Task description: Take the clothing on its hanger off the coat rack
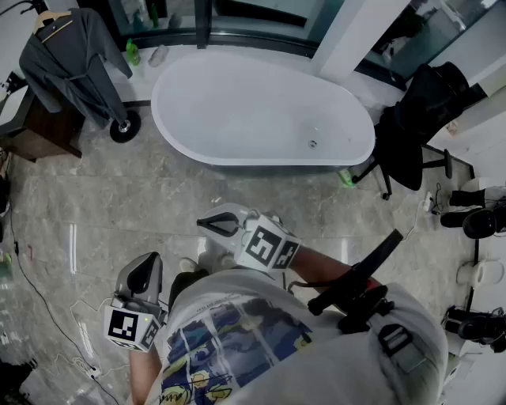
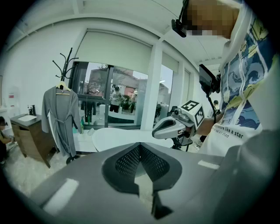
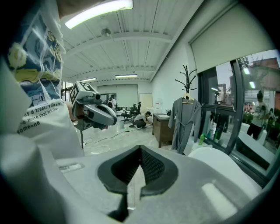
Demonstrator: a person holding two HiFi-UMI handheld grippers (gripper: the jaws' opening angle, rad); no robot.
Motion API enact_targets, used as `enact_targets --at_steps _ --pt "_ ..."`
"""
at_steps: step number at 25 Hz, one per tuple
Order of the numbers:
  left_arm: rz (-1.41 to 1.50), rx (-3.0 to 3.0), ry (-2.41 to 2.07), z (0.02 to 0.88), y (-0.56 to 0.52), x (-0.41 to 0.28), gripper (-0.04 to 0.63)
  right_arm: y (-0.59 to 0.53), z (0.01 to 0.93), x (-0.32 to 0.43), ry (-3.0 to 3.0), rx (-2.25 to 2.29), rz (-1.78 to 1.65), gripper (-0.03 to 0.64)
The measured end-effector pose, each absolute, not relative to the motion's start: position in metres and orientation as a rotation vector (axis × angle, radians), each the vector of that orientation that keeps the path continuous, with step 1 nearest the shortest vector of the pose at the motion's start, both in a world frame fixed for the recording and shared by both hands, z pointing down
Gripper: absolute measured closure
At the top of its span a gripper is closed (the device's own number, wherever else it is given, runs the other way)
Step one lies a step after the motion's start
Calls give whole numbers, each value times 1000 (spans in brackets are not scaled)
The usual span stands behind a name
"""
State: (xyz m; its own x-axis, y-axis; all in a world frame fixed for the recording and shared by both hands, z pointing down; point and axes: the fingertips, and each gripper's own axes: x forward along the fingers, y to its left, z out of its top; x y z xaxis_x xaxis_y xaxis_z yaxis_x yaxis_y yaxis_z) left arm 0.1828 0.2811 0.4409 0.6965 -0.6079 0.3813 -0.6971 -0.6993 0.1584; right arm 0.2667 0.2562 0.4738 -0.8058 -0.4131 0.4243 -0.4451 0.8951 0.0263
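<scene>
Robe [image 1: 73,63], grey and belted, hangs on its pale hanger [image 1: 49,19] from the coat rack [image 2: 66,65], which stands in the corner between a dark wooden cabinet [image 1: 39,126] and the white bathtub [image 1: 261,111]. So nothing of the job is done yet: the garment is on the rack and I am well apart from it, with a stretch of stone floor [image 1: 118,198] between us. My left gripper [image 1: 144,273] and my right gripper [image 1: 215,225] are both held close against the person's body, each with its jaws closed tip to tip and nothing between them. Which hook carries the hanger I can't quite make out from here; it looks like one of the upper arms. All of it is left to do: cross the floor, open the jaws, take hold at the hanger, lift it clear of the hook.
</scene>
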Motion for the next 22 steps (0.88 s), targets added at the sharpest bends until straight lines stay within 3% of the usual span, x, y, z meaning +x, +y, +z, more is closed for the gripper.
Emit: enact_targets --at_steps 10,15,22 --pt "430 2590 -1048 451 257 188 594 235 492 272 -2639 591 169 615" --pt "392 2592 -1041 468 216 151 594 196 489 246 -2663 616 152 612" --pt "350 2637 -1055 465 131 81 592 116 493 182 -2637 680 136 546"
